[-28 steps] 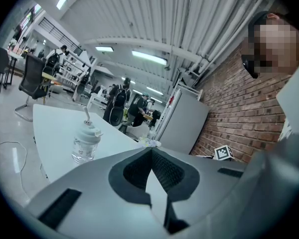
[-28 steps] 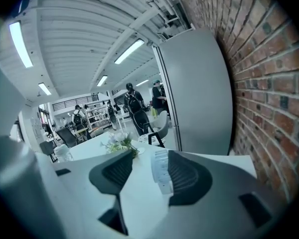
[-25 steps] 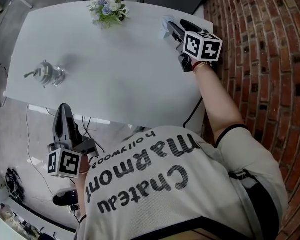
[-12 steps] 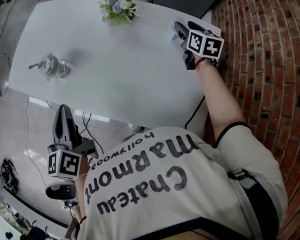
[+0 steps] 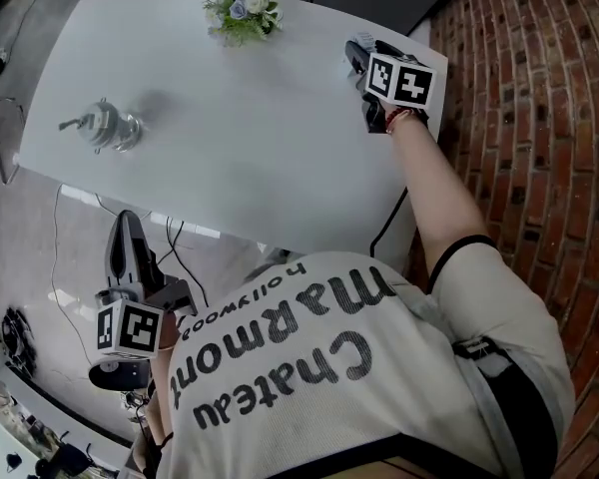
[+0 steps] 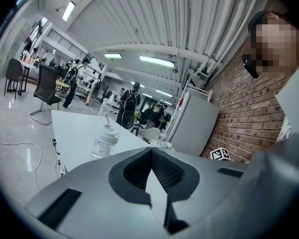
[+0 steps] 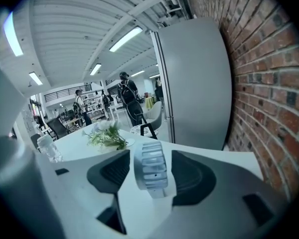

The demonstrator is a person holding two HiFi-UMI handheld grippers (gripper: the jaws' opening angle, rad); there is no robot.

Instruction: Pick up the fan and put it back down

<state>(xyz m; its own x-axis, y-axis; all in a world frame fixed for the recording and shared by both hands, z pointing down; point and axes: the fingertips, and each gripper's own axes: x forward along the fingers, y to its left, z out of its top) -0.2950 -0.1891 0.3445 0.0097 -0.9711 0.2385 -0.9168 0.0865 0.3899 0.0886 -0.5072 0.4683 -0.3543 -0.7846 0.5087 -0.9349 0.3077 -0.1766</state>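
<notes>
The small white fan stands on the white table near its far right corner, seen edge-on with its ribbed rim facing the right gripper view. My right gripper straddles it with its jaws opening: the left pad is close to the rim and a gap shows at the right pad. In the head view the right gripper hides most of the fan. My left gripper hangs below the table's near edge, away from the fan, its jaws closed tip to tip on nothing.
A bunch of flowers sits at the table's far edge. A clear bottle with a white cap stands at the left side. A brick wall runs along the right, and a grey cabinet stands behind the table. Cables trail on the floor.
My right gripper has sunk a little toward the table around the fan. The left gripper has barely shifted.
</notes>
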